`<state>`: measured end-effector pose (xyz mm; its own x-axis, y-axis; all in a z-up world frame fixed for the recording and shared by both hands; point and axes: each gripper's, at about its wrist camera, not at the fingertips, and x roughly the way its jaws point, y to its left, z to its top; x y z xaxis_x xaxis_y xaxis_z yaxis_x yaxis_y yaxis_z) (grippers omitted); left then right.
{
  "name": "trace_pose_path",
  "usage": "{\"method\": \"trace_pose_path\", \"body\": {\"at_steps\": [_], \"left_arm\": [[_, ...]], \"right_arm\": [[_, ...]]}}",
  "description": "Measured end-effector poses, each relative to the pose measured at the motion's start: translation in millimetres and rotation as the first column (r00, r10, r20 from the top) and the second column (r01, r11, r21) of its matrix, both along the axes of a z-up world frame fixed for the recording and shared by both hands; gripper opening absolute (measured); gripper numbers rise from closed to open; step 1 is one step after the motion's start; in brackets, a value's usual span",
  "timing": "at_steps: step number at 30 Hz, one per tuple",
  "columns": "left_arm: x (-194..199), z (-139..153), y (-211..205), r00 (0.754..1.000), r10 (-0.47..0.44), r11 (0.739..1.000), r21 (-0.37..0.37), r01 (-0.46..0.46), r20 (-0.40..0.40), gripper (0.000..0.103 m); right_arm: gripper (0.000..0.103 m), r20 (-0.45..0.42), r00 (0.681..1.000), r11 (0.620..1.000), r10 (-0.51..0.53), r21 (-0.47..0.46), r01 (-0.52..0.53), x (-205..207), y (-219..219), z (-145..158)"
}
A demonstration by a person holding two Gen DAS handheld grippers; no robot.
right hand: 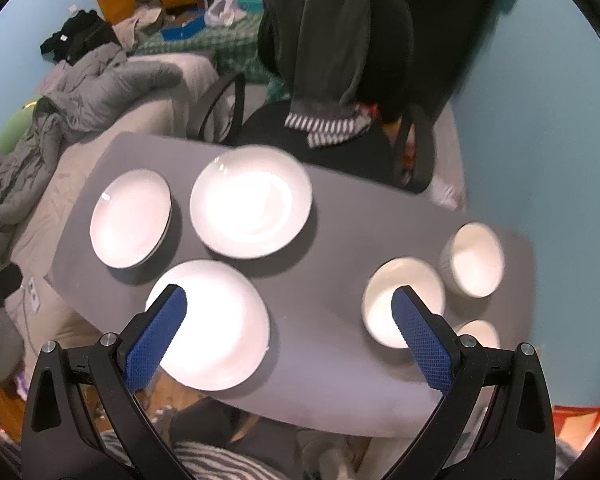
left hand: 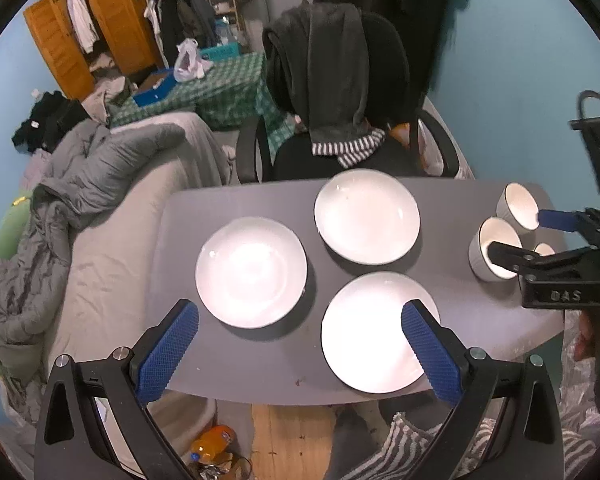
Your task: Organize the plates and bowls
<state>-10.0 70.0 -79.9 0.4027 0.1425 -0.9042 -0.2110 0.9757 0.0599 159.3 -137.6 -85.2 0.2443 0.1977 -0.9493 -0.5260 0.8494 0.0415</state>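
Three white plates lie flat and apart on the grey table [left hand: 180, 216]: a far plate [left hand: 367, 216], a left plate [left hand: 251, 272] and a near plate [left hand: 374, 332] at the table's front edge. To the right of the far plate stand three white bowls, upright: a far bowl [right hand: 473, 259], a middle bowl [right hand: 398, 302], and a near bowl [right hand: 480, 332], mostly hidden.

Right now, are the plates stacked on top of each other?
No, the three plates lie apart on the grey table.

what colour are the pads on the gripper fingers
Blue, with a fine textured grid. The left gripper's pads show it best in the left wrist view.
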Motion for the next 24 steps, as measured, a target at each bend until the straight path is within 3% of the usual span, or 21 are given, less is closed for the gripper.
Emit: {"method": "trace_pose_path", "body": {"at_steps": [8, 17, 21, 24], "left_arm": [[-2, -49, 14, 0.996, -0.013, 1.000, -0.005, 0.013, -0.083, 0.102], [-6, -86, 20, 0.989, -0.042, 0.999, -0.005, 0.042, -0.140, 0.102], [-6, -102, 21, 0.983, -0.048, 0.998, -0.039, 0.041, -0.177, 0.082], [-5, -112, 21, 0.978, -0.050, 0.997, -0.073, 0.036, -0.200, 0.081]], "right_arm": [[0.101, -0.099, 0.995, 0.993, -0.002, -0.116, -0.009, 5, 7, -68], [0.101, -0.121, 0.993, 0.990, 0.016, -0.134, -0.032, -4, 12, -98], [0.101, -0.110, 0.993, 0.991, 0.033, -0.127, -0.047, -6, 19, -106], [0.101, -0.101, 0.993, 0.990, 0.054, -0.125, -0.066, -12, 24, -112]]}}
